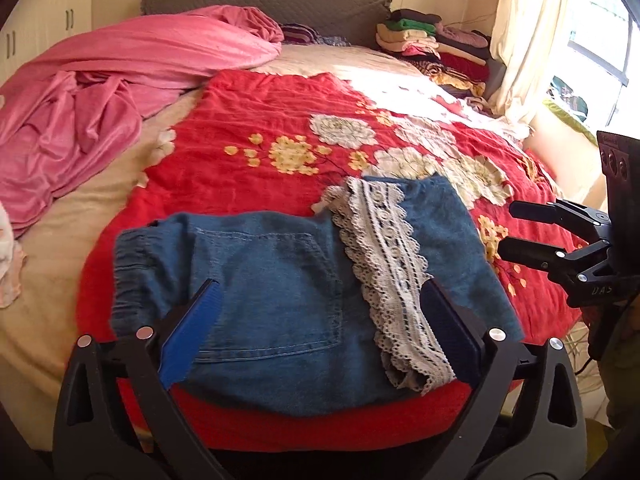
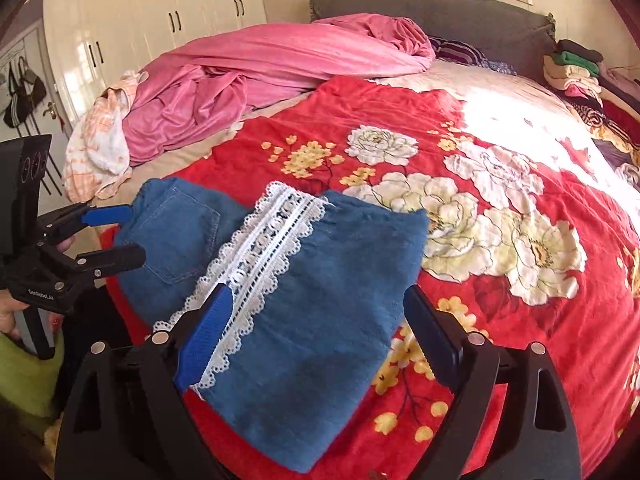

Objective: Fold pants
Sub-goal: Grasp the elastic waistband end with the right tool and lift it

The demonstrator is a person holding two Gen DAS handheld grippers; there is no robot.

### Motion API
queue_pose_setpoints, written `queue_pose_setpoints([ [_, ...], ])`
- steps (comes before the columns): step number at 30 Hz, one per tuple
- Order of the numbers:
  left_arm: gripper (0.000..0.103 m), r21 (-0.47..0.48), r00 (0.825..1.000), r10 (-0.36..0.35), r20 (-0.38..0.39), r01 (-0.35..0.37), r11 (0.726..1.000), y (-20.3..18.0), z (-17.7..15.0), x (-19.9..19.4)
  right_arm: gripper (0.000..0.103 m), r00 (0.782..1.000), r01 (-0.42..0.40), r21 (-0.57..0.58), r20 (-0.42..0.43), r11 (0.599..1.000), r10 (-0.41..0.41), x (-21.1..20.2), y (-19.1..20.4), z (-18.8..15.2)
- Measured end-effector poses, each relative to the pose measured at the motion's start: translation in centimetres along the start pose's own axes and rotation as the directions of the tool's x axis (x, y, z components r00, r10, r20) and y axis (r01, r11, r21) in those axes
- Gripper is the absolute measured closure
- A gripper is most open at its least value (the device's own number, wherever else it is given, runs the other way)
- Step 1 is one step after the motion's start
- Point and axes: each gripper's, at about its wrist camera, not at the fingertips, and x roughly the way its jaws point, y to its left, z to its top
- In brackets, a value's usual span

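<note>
Pants (image 1: 280, 280) right under my tools, denim, lying on the red floral blanket (image 1: 260, 128) at the near edge of the bed. My left tool (image 1: 316, 320) hangs over them with both fingers spread wide, gripping nothing; the blue pad (image 1: 192, 340) sits above the back pocket (image 1: 272, 280) and the other finger by the lace. My right tool (image 2: 316, 336) is released too, fingers apart, poised over the folded-over leg end, empty.

Reading the cloth: the legs look doubled back over the seat, because the white lace trim (image 2: 256, 260) at the hem runs as a diagonal band across the middle of the denim, and the elastic waistband (image 1: 128, 264) bunches at the left end. So I judge one fold is in and I'm between grips, sizing up the next one. The bundle is long from left to right, so the next move probably calls for pinching one end, both layers together, and carrying it across to the other. The lace edge is floppy and could slip out of the stack, so I'd want the pinch to include it or leave it lying flat.

Further out: the blanket is plush and wrinkled, soft under everything. A rumpled pink sheet (image 1: 120, 80) is heaped on the far left, a checked towel (image 2: 100, 148) beside it. Folded clothes (image 1: 432, 40) are stacked by the grey headboard (image 1: 280, 0), a curtain (image 1: 528, 32) and bright window on the right, white wardrobe doors (image 2: 160, 12) on the left.
</note>
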Motion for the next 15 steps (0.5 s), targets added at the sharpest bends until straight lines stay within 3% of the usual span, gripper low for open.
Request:
queue_pose_setpoints([
  [4,0.01,-0.069,0.996,0.082,0.021,-0.081,0.994,3.6,-0.2,-1.6,0.017,0.999,-0.041,-0.034,-0.001,0.999,0.041,1.0,1.8,2.0],
  [9,0.01,-0.214,0.994,0.108,-0.029,-0.111,0.97,8.6,-1.5,-0.9,0.017,0.991,-0.131,-0.082,-0.036,0.988,0.128,3.0,4.6,4.9],
  [15,0.01,-0.287,0.995,0.025,-0.095,-0.051,0.957,10.7,-3.0,1.7,0.017,0.969,-0.241,-0.211,-0.103,0.947,0.224,6.7,9.6,8.8],
])
